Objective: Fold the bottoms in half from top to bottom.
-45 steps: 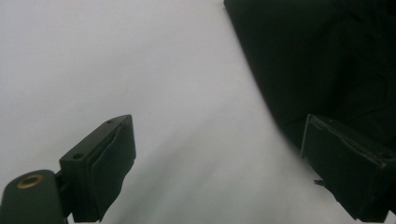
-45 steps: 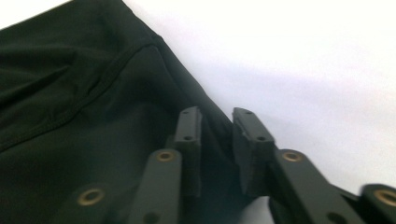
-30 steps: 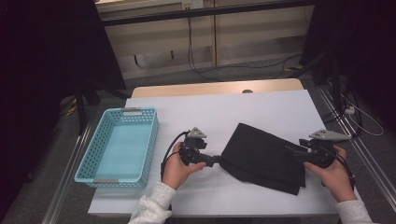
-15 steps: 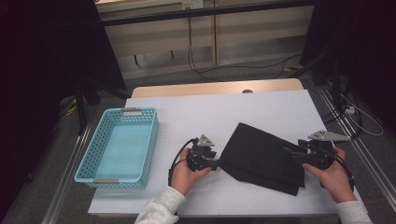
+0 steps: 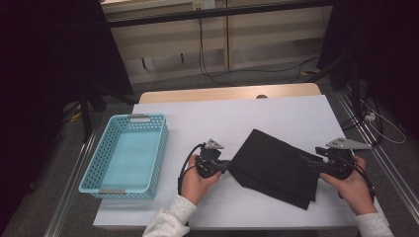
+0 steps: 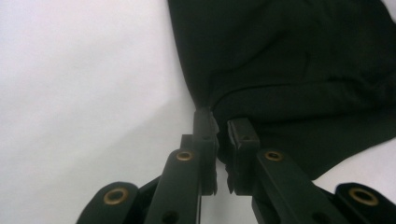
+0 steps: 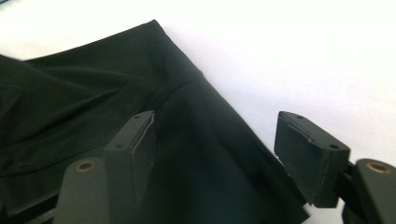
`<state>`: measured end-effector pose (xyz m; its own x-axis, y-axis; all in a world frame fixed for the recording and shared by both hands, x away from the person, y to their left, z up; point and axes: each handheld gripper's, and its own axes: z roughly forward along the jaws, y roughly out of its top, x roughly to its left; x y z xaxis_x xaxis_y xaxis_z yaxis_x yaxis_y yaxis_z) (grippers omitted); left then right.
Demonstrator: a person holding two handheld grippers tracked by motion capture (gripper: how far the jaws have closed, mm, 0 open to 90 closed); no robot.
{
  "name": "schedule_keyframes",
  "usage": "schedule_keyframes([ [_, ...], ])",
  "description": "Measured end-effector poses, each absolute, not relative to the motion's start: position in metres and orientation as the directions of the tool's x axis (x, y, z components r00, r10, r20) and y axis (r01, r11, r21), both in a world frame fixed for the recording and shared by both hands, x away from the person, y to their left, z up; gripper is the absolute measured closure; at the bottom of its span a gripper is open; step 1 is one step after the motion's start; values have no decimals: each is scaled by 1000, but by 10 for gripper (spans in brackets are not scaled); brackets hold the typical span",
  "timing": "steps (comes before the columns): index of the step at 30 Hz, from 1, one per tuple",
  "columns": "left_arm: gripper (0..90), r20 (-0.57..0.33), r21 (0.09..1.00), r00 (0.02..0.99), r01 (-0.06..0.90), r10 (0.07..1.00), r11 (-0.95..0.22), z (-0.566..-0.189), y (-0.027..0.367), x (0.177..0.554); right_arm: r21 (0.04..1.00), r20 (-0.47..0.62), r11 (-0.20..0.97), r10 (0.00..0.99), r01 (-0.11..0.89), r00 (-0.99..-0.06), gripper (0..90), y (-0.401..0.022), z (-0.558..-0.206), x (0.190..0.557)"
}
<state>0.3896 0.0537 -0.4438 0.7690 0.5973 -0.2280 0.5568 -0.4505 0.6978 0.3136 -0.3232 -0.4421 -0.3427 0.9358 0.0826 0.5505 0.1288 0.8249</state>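
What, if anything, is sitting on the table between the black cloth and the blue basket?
Nothing visible does. Bare white table lies between the black cloth and the blue basket, except the left gripper itself, whose jaws have just been closing and now pinch the cloth's left corner.

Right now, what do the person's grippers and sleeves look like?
Both the left gripper and the right gripper are black, each topped by a grey three-cornered plate. A black cable loops from the left one. Their jaws are black bars with brass-coloured rivets. The sleeves are light grey.
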Motion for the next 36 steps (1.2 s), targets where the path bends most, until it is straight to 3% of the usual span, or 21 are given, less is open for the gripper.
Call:
schedule_keyframes([
  [16, 840, -281, 696, 701, 619, 656, -363, -432, 89, 416, 830, 72, 130, 939, 543, -336, 211, -316, -441, 312],
  [36, 834, -256, 693, 678, 625, 688, -358, -427, 103, 434, 813, 59, 198, 907, 547, -417, 175, -277, -453, 311],
])
